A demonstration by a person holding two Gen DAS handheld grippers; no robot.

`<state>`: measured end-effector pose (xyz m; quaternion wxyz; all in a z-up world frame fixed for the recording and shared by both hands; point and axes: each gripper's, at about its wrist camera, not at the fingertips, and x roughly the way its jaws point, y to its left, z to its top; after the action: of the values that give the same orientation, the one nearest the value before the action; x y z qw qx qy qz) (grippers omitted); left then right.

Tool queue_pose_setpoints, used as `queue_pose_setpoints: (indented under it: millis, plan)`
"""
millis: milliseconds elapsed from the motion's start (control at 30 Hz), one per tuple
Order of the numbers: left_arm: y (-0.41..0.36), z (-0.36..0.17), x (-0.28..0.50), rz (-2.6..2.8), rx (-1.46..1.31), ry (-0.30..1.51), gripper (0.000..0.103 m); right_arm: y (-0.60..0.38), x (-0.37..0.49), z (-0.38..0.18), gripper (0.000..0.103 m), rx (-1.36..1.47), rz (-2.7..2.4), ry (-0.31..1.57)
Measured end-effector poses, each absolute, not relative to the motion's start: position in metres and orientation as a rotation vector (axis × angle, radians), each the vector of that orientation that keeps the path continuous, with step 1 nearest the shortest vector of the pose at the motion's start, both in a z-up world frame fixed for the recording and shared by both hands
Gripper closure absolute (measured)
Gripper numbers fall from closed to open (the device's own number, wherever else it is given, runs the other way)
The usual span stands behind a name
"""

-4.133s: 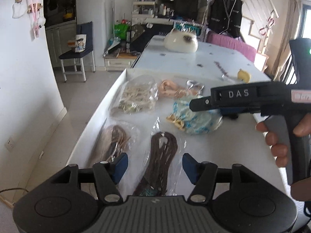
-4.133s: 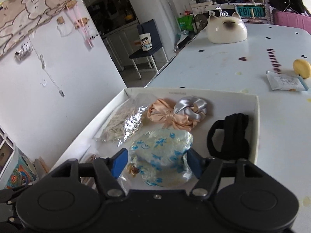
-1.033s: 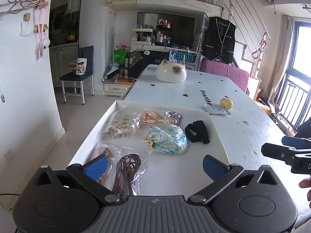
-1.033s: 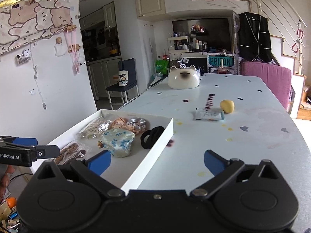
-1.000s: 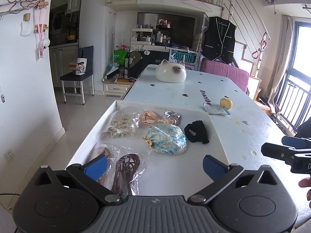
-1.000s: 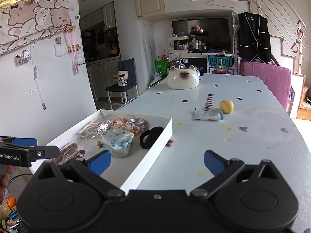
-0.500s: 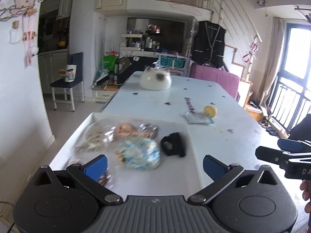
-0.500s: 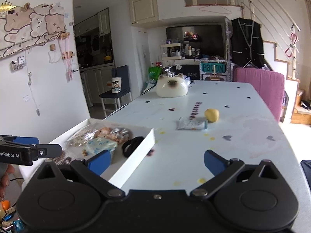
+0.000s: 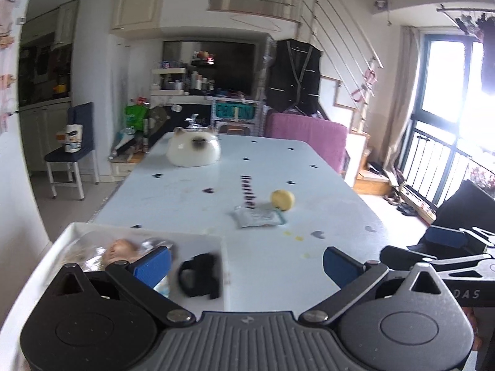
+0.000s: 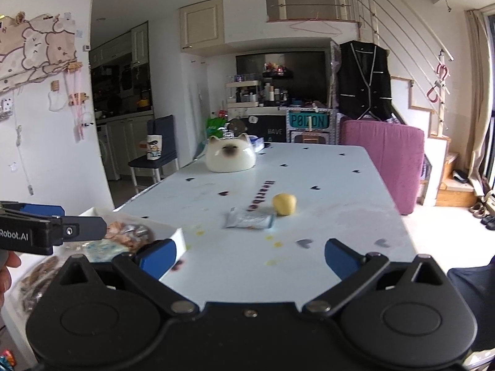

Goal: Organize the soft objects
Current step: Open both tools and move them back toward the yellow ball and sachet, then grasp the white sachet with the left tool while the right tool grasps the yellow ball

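Both grippers are held up off the table with nothing in them — the left gripper (image 9: 244, 264) is spread wide, blue pads far apart, and the right gripper (image 10: 249, 258) is splayed just the same. The soft stuff is all sitting in the white tray (image 9: 202, 237) at the near left corner of the table (image 9: 216, 198). A black band (image 9: 199, 275) can be seen in the tray's right part, close to the wall, a bit smeared by motion blur. Left of it a peach scrunchie (image 9: 120, 249) and a silvery one (image 9: 154, 242) are lying side by side, partly hidden behind the left pad. In the right wrist view a blue-patterned bag (image 10: 99, 249) is made out just in front of those scrunchies, and a bag of brown cords (image 10: 38, 278) is seen at the near left end of the tray. Out on the bare tabletop, well apart from the tray, a small packet (image 9: 258, 218) is lying flat with a yellow ball (image 9: 282, 199) just beside it, touching or nearly so — hard to tell. A white cat-face dome (image 9: 193, 151) is parked at the far end. The left gripper is also caught from the side at the left edge of the right wrist view, a bit of hand (image 10: 6, 269) showing under it.
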<state>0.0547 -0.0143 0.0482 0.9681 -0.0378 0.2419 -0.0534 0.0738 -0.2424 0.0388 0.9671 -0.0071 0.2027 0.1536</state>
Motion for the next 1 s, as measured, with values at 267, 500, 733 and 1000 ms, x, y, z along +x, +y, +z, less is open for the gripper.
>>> queue_pose_setpoints:
  millis: [267,500,733,1000]
  plan:
    - [-0.067,0.054,0.098,-0.165,-0.035,0.494,0.000,-0.270,0.120,0.057,0.000,-0.079,0.244,0.382]
    - [-0.099,0.053,0.156,-0.175,-0.151,0.533,0.000,-0.296,0.182,0.072,0.000,-0.026,0.209,0.398]
    - [-0.106,0.039,0.218,-0.115,-0.223,0.568,0.000,-0.313,0.247,0.081,0.000,0.035,0.162,0.413]
    - [-0.098,0.003,0.280,-0.041,-0.200,0.628,0.000,-0.303,0.319,0.050,0.000,0.147,0.211,0.516]
